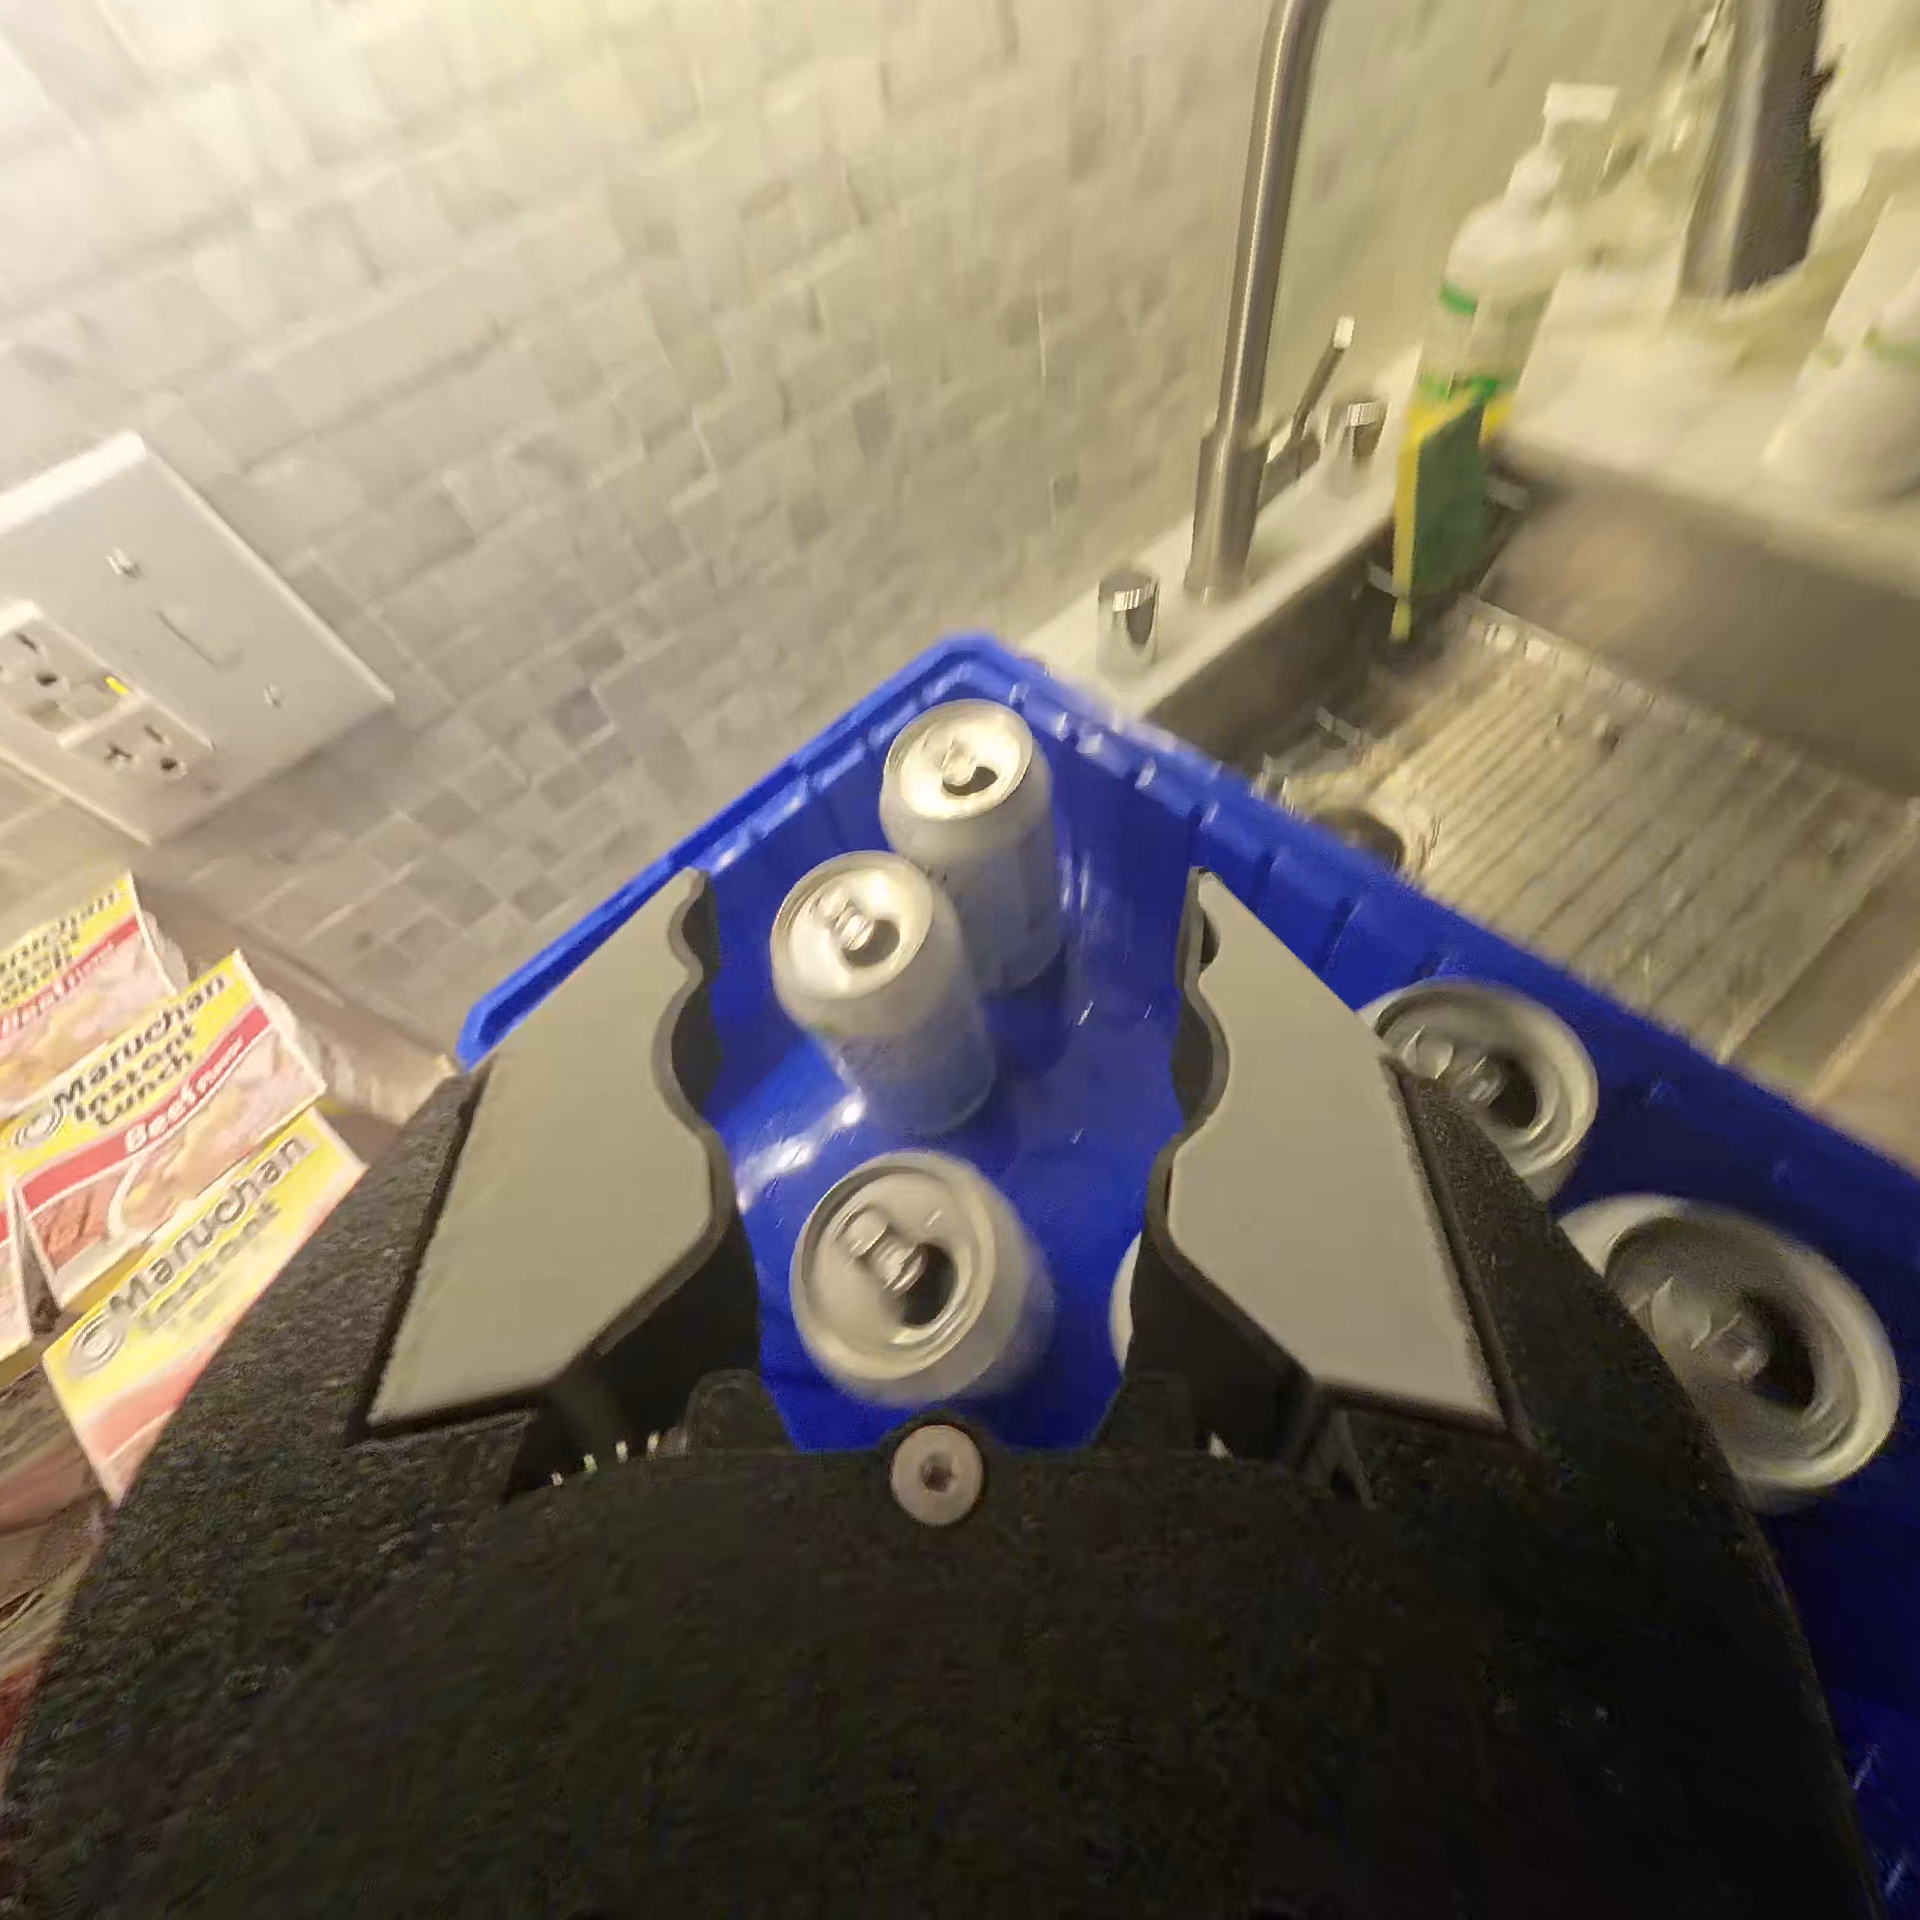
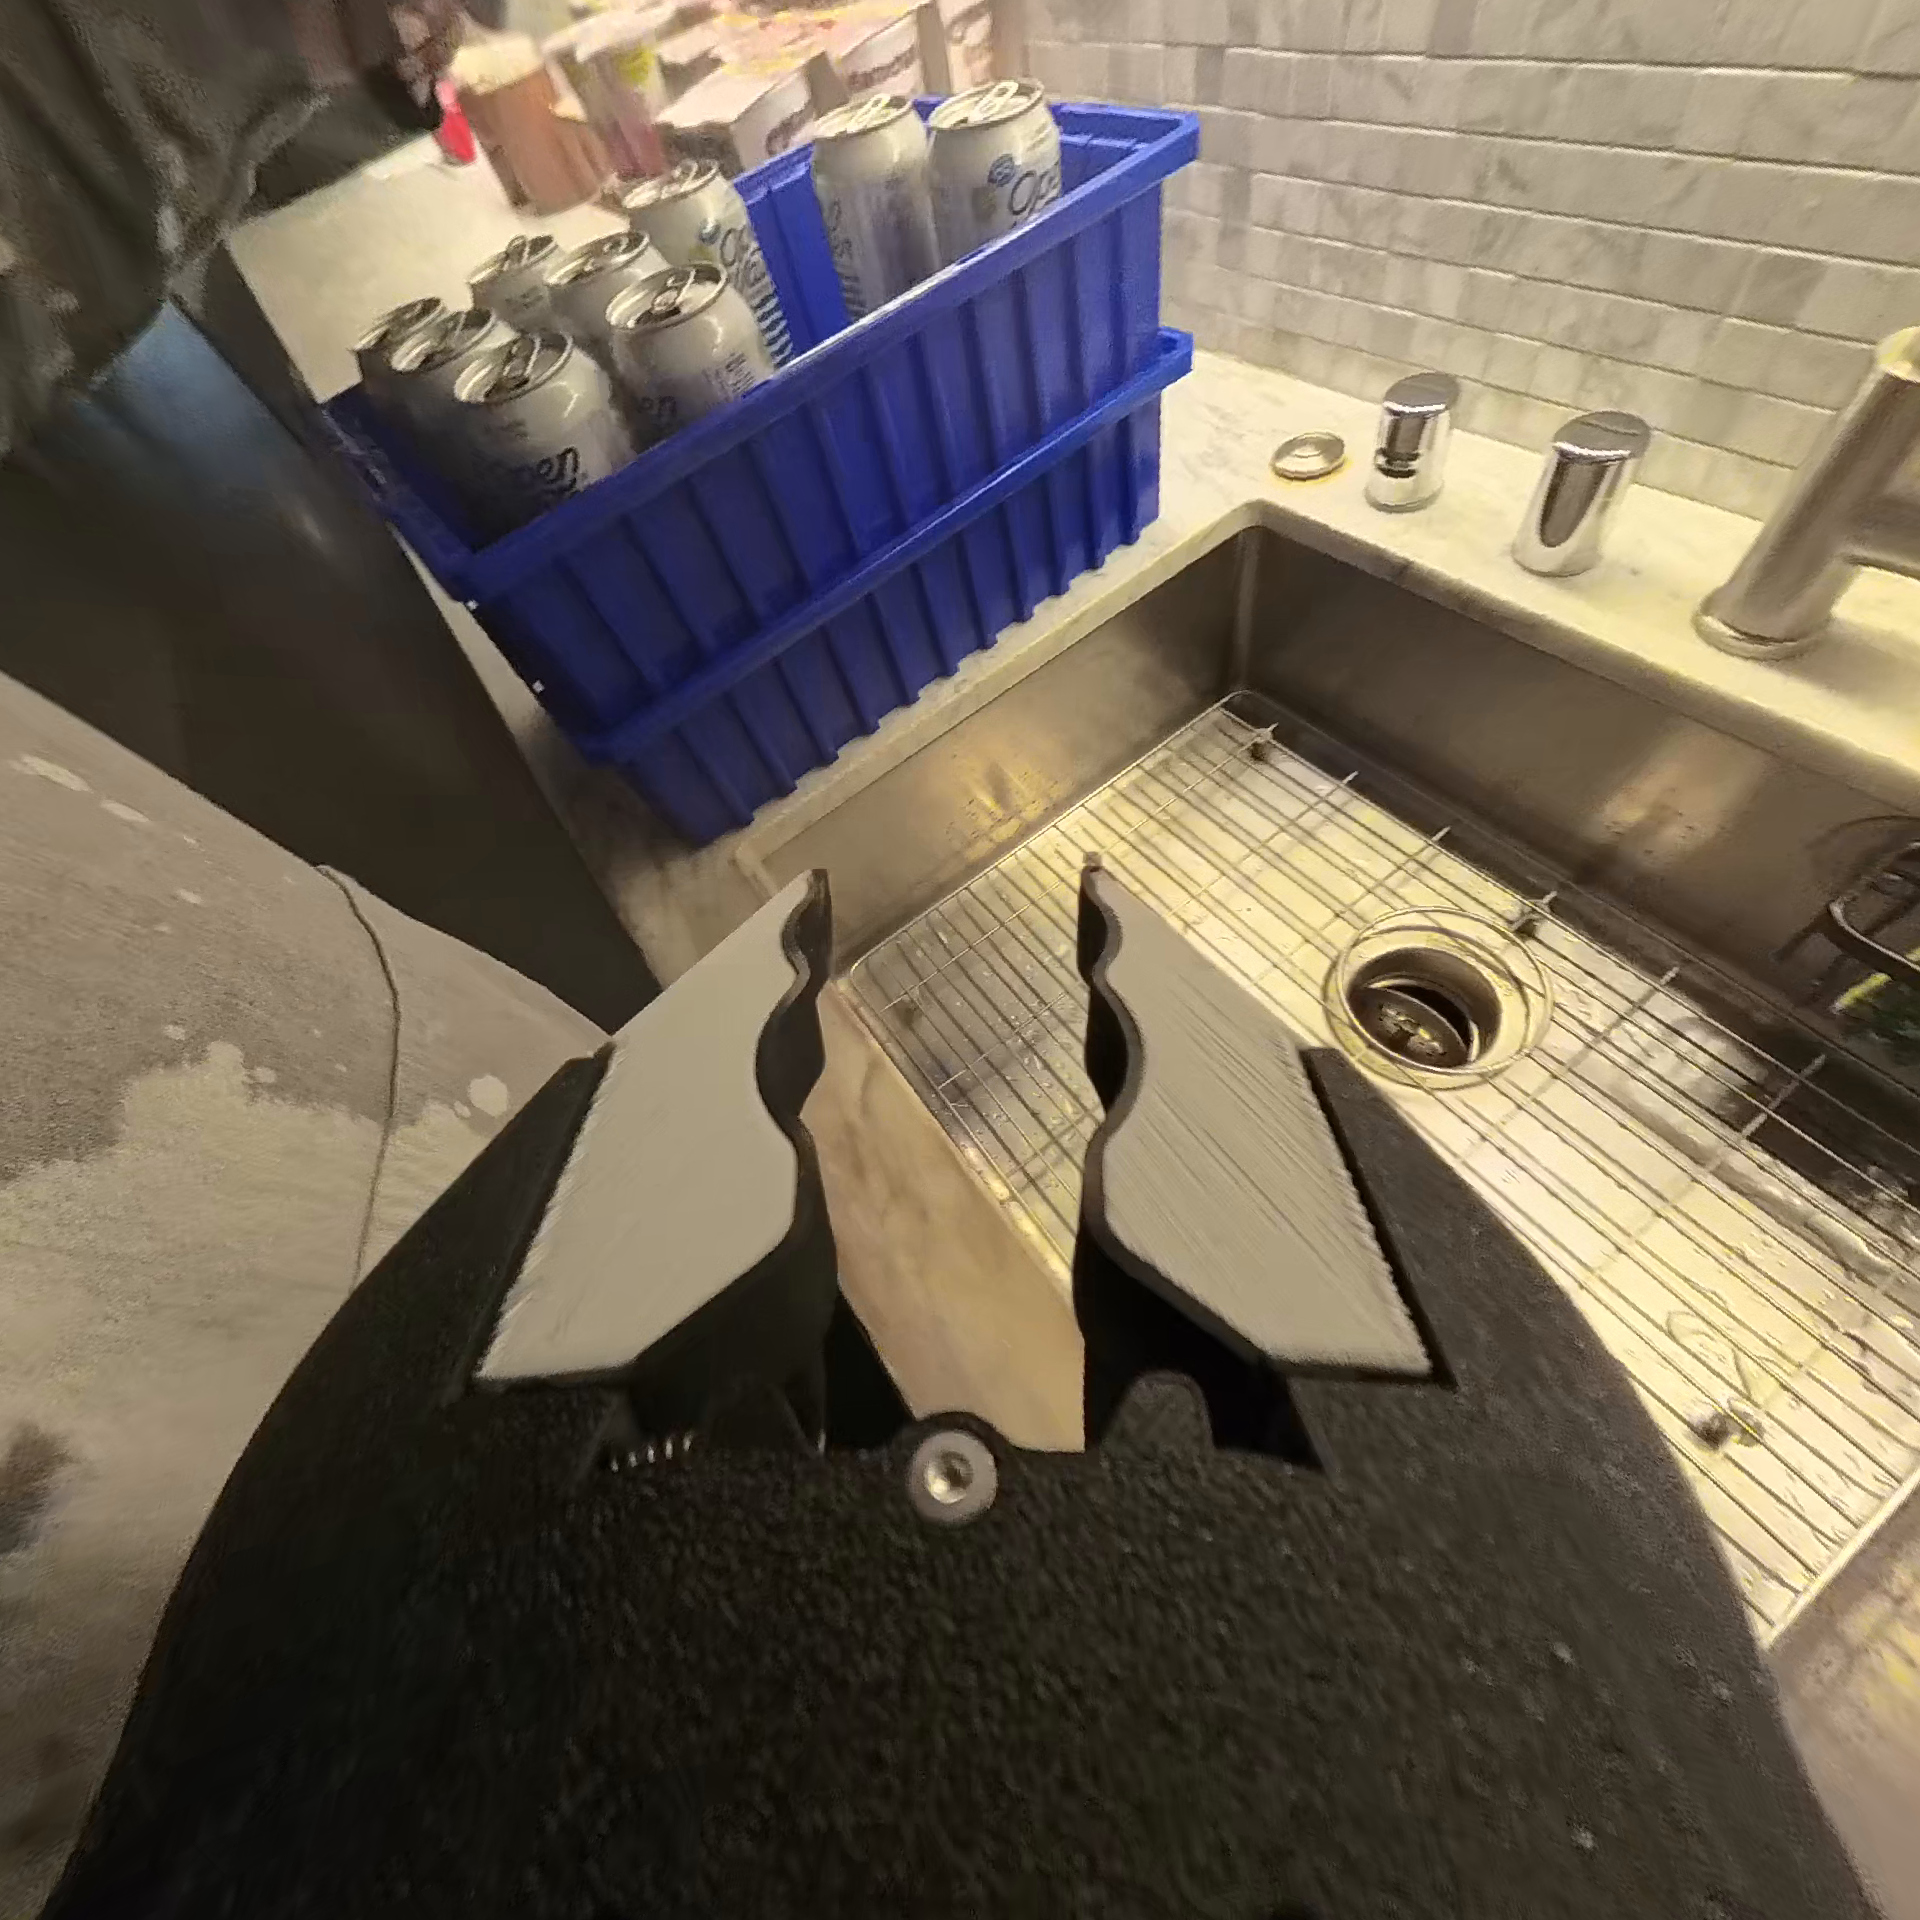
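The right claw (image 2: 951, 914) hangs with its jaws spread and empty over the near left corner of the steel sink (image 2: 1195, 644), above its wire grid (image 2: 1351, 1039). Left of the sink, two stacked blue bins (image 2: 831, 582) sit on the tabletop (image 2: 1216, 436), the upper one holding upright silver cans (image 2: 675, 343).

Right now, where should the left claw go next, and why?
Probably straight down a little: the open left gripper hovers empty above the blue plastic bin, and an upright silver drink can shows between its fingers. The motion blur makes exact alignment uncertain.
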Motion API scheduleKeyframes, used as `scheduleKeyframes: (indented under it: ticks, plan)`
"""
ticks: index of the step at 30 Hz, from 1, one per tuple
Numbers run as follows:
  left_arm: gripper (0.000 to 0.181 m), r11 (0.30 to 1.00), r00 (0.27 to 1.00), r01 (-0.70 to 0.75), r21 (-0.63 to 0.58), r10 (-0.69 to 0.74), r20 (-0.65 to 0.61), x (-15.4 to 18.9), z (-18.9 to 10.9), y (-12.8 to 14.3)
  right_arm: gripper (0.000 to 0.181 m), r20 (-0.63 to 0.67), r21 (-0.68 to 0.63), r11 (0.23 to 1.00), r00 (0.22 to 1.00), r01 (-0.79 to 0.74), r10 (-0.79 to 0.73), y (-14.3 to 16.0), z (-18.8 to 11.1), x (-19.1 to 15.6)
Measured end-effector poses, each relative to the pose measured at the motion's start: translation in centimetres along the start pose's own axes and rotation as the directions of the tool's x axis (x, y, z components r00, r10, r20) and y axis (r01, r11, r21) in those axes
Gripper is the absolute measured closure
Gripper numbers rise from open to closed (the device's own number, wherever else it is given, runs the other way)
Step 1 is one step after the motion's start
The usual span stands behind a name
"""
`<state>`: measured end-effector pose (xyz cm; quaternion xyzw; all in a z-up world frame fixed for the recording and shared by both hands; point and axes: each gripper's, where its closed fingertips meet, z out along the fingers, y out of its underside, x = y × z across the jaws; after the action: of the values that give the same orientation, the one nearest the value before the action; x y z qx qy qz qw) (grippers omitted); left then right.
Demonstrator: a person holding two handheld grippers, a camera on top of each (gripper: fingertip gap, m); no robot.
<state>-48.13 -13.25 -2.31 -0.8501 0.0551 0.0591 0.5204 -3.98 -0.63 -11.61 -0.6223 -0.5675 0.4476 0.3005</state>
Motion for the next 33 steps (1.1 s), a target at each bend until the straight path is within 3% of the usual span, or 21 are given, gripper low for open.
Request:
scheduleKeyframes:
  ticks: [1, 5, 8, 11, 14, 16, 18, 24, 29, 33]
  plan:
    - [0.092, 0.999, 1.000, 0.008, 0.052, -0.009, 0.008, 1.2, -0.1, -1.3, 0.135, -0.014, 0.013, 1.000, 1.000, -0.010, 0.010, 0.1, -0.5, 0.5]
    - [0.104, 0.980, 0.999, 0.042, 0.192, -0.041, -0.008, 7.4, 0.2, -5.4, 0.132, -0.147, 0.079, 0.996, 0.988, -0.044, 0.055, 0.8, -3.1, 3.7]
    - [0.106, 0.967, 0.995, 0.055, 0.250, -0.032, -0.095, 13.8, 1.2, -7.7, 0.126, -0.329, 0.174, 0.983, 0.937, -0.064, 0.119, 1.6, -6.8, 7.7]
    - [0.113, 0.948, 0.986, 0.100, 0.303, -0.054, -0.159, 19.7, 3.0, -9.5, 0.118, -0.572, 0.280, 0.959, 0.796, -0.037, 0.198, 3.7, -12.9, 12.7]
    - [0.128, 0.925, 0.983, 0.129, 0.356, -0.073, -0.166, 24.7, 5.1, -11.0, 0.103, -0.764, 0.280, 0.960, 0.601, -0.018, 0.234, 8.2, -19.5, 17.5]
    - [0.131, 0.917, 0.985, 0.133, 0.375, -0.079, -0.155, 27.5, 6.7, -11.6, 0.092, -0.831, 0.273, 0.961, 0.496, -0.028, 0.251, 11.6, -23.2, 20.2]
    - [0.132, 0.910, 0.977, 0.168, 0.379, -0.103, -0.188, 30.4, 8.2, -11.9, 0.081, -0.853, 0.261, 0.962, 0.449, -0.075, 0.266, 15.0, -25.2, 22.7]
    - [0.131, 0.940, 0.973, 0.167, 0.297, -0.108, -0.206, 36.4, 13.0, -11.3, 0.064, -0.853, 0.206, 0.968, 0.458, -0.144, 0.250, 20.5, -25.1, 29.4]
    - [0.131, 0.949, 0.964, 0.184, 0.257, -0.124, -0.234, 39.5, 14.9, -12.5, 0.061, -0.826, 0.248, 0.956, 0.481, -0.155, 0.293, 20.9, -23.6, 33.4]
    - [0.131, 0.962, 0.969, 0.141, 0.233, -0.086, -0.230, 41.7, 15.7, -13.3, 0.078, -0.804, 0.250, 0.962, 0.528, -0.113, 0.271, 19.9, -22.9, 34.5]
